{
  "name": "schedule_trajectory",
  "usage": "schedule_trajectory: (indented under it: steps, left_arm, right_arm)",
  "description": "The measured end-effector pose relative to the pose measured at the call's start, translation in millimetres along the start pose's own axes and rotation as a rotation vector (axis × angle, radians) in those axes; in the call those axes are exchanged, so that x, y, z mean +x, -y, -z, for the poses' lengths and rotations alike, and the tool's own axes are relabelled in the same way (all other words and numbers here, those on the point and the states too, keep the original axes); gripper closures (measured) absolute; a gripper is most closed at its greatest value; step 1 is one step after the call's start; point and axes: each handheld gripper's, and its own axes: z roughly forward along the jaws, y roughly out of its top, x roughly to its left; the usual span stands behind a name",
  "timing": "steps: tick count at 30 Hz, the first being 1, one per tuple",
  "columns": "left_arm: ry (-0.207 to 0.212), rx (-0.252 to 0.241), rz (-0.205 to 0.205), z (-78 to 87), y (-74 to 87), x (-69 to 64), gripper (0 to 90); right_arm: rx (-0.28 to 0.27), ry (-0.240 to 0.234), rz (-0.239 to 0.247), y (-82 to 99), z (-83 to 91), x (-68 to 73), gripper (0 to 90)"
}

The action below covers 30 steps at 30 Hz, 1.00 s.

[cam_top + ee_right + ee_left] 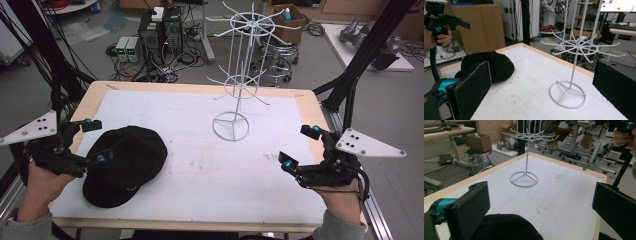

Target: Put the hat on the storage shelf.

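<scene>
High view alone shows both tongs (95, 141) (301, 146) open, the cap (125, 165) beside the left pair

Cap (125, 165) on table (200, 200), lower left of frame. Rack (235, 95) upper centre, well apart from cap. Left gripper (95, 142) at cap's left edge. Right gripper (300, 147) lower right, over table edge.
</scene>
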Motion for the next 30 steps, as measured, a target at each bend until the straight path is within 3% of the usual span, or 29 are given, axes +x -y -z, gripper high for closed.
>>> schedule_trajectory:
  steps: [7,10,16,19,21,30]
  left_arm:
    - [-0.011,-0.004,0.006,0.0,3.1,2.9,1.8]
    - [-0.049,0.013,-0.022,-3.2,6.3,3.8,1.8]
    - [-0.044,0.049,0.017,-14.3,18.4,17.9,1.8]
    - [-0.035,0.087,0.059,-19.6,23.8,27.0,1.8]
    - [-0.034,0.089,0.059,-21.9,27.6,31.1,1.8]
    - [-0.113,0.122,0.078,-27.7,38.3,49.3,1.8]
  right_arm:
    - [0.011,-0.009,0.002,1.2,-3.8,0.1,0.8]
    - [0.006,-0.006,0.001,1.1,-1.8,-0.2,0.8]
    - [0.001,-0.01,-0.004,2.0,-0.8,-1.6,0.8]
    - [-0.004,-0.048,0.012,2.8,-2.5,-1.4,0.8]
    - [-0.009,-0.073,0.022,2.3,-4.5,0.8,0.8]
    - [0.005,-0.076,0.02,3.0,-7.4,2.0,0.8]
